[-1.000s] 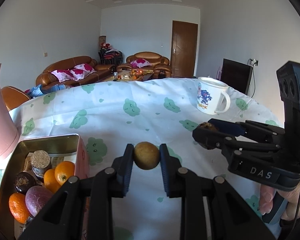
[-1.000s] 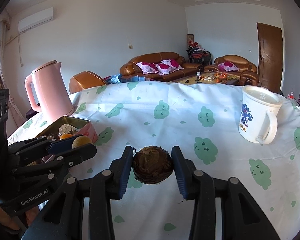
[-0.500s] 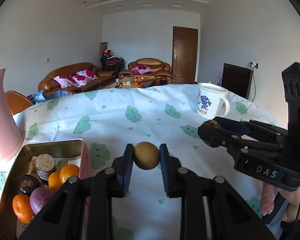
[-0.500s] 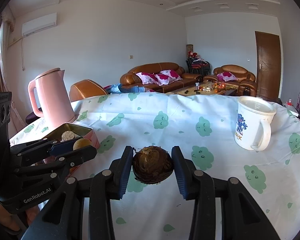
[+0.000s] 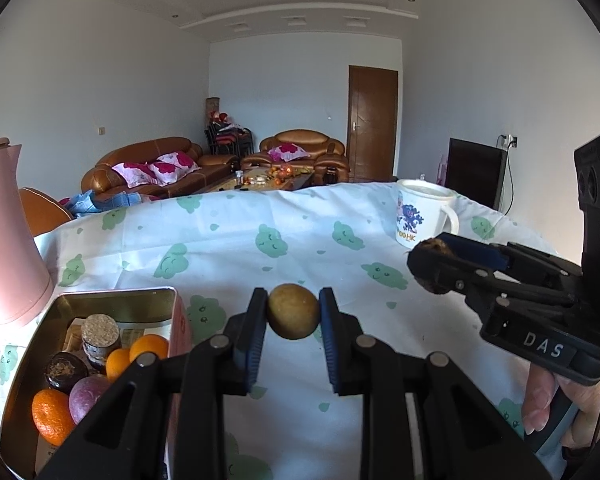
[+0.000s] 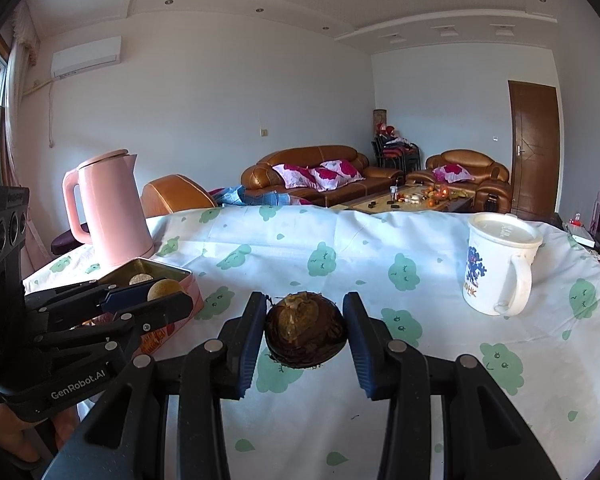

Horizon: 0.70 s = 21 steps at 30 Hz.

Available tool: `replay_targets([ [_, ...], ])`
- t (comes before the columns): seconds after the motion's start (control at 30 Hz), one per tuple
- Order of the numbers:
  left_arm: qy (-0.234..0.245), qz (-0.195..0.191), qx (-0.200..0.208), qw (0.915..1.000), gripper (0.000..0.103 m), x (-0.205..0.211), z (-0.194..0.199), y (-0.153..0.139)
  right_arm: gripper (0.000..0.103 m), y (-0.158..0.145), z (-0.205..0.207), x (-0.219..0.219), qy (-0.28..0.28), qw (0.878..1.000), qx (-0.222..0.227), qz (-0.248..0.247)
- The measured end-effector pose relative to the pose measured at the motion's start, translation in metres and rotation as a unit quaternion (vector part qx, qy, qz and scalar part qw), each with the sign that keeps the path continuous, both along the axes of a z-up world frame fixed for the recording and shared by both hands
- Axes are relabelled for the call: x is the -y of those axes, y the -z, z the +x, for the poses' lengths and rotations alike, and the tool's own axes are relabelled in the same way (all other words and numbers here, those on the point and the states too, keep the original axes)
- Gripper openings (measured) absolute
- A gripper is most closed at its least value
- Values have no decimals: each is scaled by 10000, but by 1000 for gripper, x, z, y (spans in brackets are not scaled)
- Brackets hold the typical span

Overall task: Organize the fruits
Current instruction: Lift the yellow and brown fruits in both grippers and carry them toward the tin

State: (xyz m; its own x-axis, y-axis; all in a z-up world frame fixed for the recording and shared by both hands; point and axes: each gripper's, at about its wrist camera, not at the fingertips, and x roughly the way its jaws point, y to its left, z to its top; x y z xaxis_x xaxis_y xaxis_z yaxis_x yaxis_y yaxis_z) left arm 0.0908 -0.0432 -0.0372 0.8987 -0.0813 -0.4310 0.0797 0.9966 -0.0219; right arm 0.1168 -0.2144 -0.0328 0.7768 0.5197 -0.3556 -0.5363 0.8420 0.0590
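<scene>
Higher view; fruit (image 5: 293, 317) long axis upright.

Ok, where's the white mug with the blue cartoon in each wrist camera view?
Left wrist view: white mug at upper right on the tablecloth, just beyond the right gripper.
Right wrist view: mug at far right, handle toward the camera.
Shared landmark: the pink kettle, on the left in both.

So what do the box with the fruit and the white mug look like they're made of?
The box looks like thin metal, a tin: its inner walls are shiny and golden and mirror the fruit, and its outside is painted pink. The mug looks like glazed ceramic or enamel, smooth glossy white with a printed blue figure; the pictures don't settle which.
</scene>
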Motion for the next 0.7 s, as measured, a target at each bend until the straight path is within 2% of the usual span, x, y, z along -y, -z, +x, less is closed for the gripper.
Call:
replay_targets([
  [0.3,-52,113,253,9996,27,3,-9,-2,42,-2,-8,1,21,9998,194,28],
  [0.7,-60,72,259,9996,27,1,-10,-3,42,-3,-14,0,24,9995,305,-15],
])
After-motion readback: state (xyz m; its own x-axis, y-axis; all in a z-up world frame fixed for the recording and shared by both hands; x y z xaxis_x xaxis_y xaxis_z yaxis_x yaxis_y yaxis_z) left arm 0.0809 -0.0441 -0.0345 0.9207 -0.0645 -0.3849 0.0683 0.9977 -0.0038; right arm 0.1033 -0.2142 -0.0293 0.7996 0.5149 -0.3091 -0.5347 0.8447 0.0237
